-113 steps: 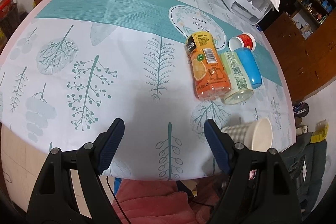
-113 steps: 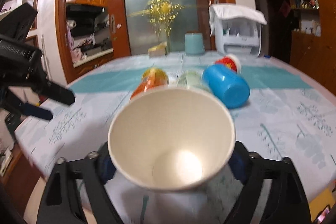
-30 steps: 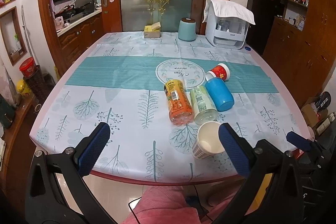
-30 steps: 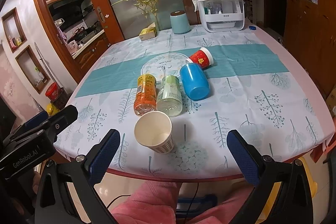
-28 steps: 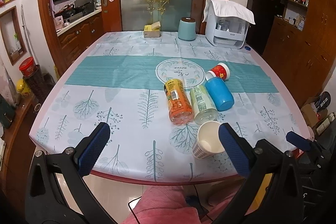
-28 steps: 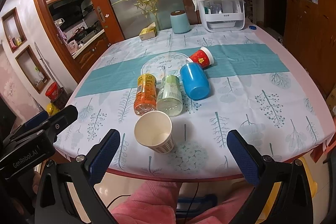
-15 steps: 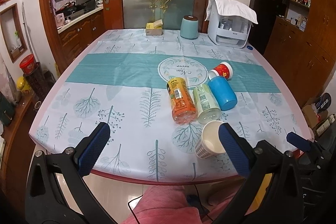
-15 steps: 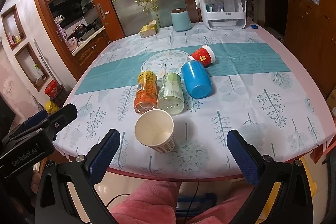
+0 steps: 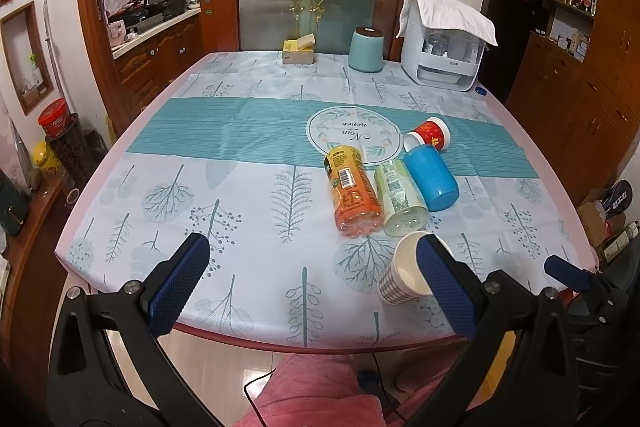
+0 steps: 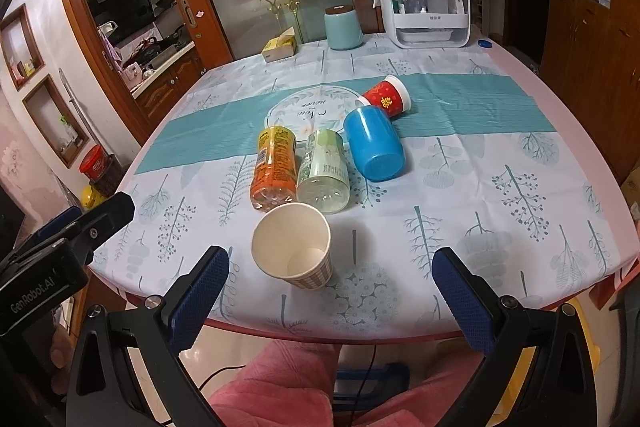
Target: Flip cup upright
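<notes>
A checked paper cup (image 10: 295, 250) stands upright, mouth up, near the front edge of the table; it also shows in the left wrist view (image 9: 402, 274), partly behind a blue pad. My right gripper (image 10: 334, 287) is open and empty, held back from the table edge with the cup between and beyond its fingers. My left gripper (image 9: 312, 287) is open and empty, also back from the edge, left of the cup. A blue cup (image 10: 374, 143) and a red cup (image 10: 386, 95) lie on their sides farther back.
An orange bottle (image 10: 274, 169) and a green bottle (image 10: 325, 169) lie just behind the paper cup. A teal canister (image 10: 343, 28), a tissue box (image 10: 280, 49) and a white appliance (image 10: 426, 11) stand at the far edge. The tablecloth (image 10: 500, 187) covers the table.
Both grippers have shifted slightly, so the table sits a little closer in view. The paper cup stays upright and nothing on the table has moved.
</notes>
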